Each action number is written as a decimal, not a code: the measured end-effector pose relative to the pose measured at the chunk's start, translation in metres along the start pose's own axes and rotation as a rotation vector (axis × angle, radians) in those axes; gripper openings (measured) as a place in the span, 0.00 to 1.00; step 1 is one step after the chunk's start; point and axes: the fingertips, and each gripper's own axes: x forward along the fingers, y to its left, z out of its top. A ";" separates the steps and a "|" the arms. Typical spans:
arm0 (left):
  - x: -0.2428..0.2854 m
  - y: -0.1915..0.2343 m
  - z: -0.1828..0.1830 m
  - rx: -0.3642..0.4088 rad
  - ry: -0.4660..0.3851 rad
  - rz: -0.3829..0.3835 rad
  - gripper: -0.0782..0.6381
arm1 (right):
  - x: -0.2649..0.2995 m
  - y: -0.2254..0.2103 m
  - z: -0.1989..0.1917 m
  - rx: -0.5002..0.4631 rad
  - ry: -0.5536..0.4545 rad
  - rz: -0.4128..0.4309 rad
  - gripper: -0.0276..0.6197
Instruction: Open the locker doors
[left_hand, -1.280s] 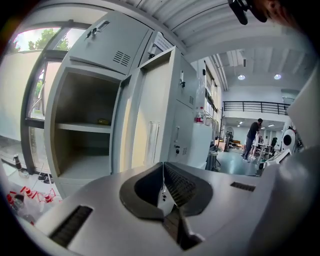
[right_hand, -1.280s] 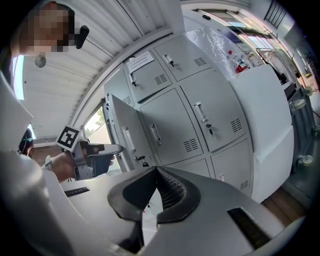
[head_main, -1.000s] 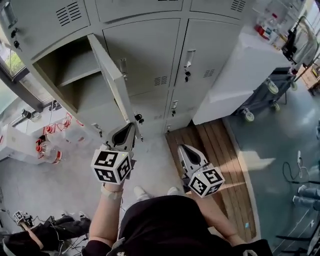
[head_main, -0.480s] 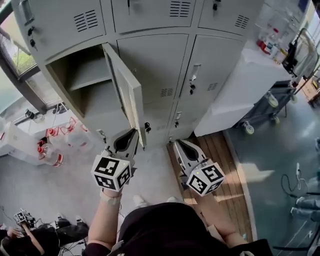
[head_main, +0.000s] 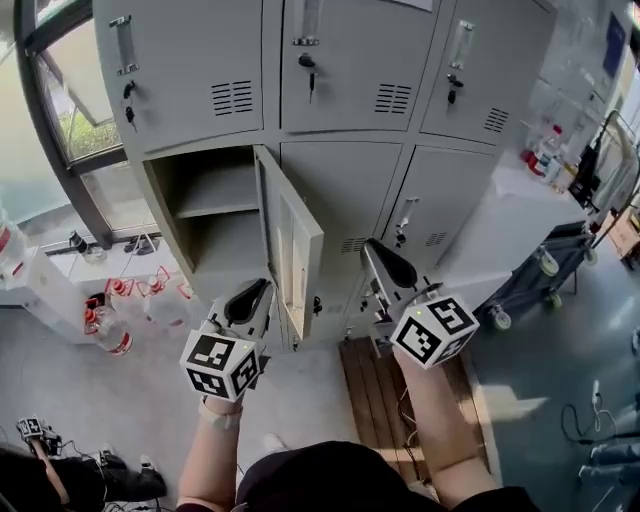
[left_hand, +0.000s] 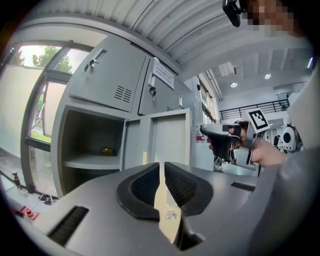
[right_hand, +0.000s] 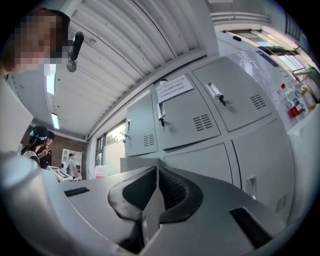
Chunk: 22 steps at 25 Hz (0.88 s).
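Both tongs have risen since a second ago, the right tongs (head_main: 373, 248) far more than the left tongs (head_main: 262, 289), and the head view has tipped up, so the top row of the lockers (head_main: 185, 75) now shows in full. The left tongs are clenched, pads together with nothing between them. In the head view their tip shows at seven o'clock of the open locker door (head_main: 291, 238), while the left gripper view shows that door ahead and apart from them. The right tongs are clenched and empty too, pointing toward twelve o'clock before the closed middle-row doors, with a door handle (head_main: 405, 215) at about one o'clock from their tip. The open door is hinged on the right edge of the left middle-row compartment (head_main: 165, 210) and swings out toward the person. Inside it is a shelf (head_main: 220, 207) bearing a small yellowish thing (left_hand: 106, 150), too small to tell. The three top doors are shut, and the middle one has a key (head_main: 308, 68) in its lock. A window (head_main: 70, 100) lies at ten o'clock of the head view and a white counter (head_main: 500, 215) at three o'clock. Wooden boards (head_main: 375, 385) lie on the floor at six o'clock from the right tongs.
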 end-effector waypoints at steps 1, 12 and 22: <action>-0.001 0.004 0.004 0.002 -0.004 0.008 0.15 | 0.009 0.002 0.016 -0.015 -0.012 0.019 0.09; 0.004 0.045 0.047 0.027 -0.016 0.069 0.30 | 0.116 0.030 0.160 -0.211 -0.094 0.145 0.22; 0.003 0.079 0.071 0.048 -0.014 0.123 0.35 | 0.224 0.033 0.203 -0.345 -0.055 0.106 0.48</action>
